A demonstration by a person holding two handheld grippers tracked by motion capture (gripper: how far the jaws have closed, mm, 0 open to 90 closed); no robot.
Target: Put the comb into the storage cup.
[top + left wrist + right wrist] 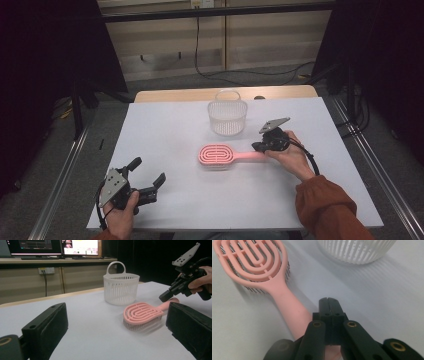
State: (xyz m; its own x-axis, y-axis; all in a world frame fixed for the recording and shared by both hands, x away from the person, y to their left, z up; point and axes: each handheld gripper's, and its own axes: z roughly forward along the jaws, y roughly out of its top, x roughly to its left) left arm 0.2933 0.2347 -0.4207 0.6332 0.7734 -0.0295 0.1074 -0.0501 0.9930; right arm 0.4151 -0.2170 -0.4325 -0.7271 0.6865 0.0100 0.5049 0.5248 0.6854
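Left gripper (147, 180) sat open at the near left edge, well apart from the brush (222, 155). Brush lay mid-table, long axis left-right, handle twd right gripper (262, 145), which was closed, empty, tips over the handle end. Basket (227, 117) just beyond.

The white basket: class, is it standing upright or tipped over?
Upright. The basket stands on its base on the white table, its rim level and its handle arching straight up. It stands apart from the pink hairbrush.

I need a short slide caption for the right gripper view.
Closed hand-held gripper above the handle of a pink hairbrush, with a white basket behind.
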